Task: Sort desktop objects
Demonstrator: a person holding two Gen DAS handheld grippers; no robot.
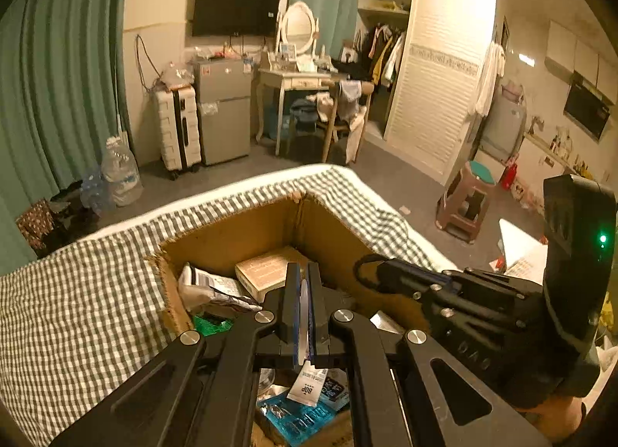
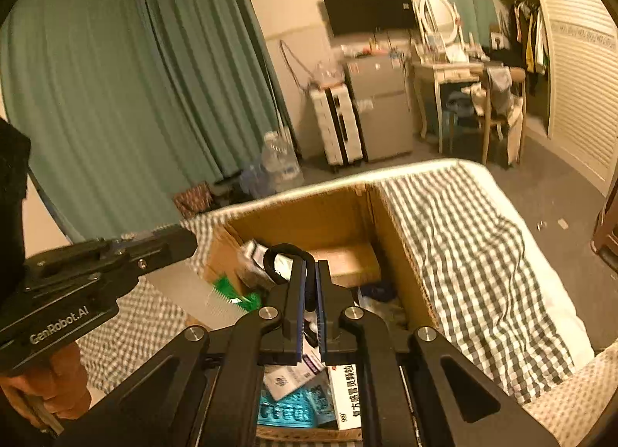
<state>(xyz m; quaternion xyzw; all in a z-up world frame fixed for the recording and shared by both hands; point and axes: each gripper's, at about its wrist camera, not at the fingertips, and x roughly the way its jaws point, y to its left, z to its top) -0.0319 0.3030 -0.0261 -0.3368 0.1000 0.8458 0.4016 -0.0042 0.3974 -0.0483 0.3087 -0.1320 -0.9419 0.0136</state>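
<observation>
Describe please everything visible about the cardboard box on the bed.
The cardboard box is brown, open at the top, with rough, frayed edges. It sits on a checked bedcover. Inside lie a tan carton, a blue blister pack, a white medicine box, a green item and other small packets. Both grippers, left and right, hover over it with jaws closed on thin items.

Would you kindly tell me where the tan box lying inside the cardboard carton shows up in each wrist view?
Left wrist: tan box lies centre, left of the left tool.
Right wrist: tan box lies centre, right of the right tool.
Shared landmark: the carton's far inner corner.
</observation>
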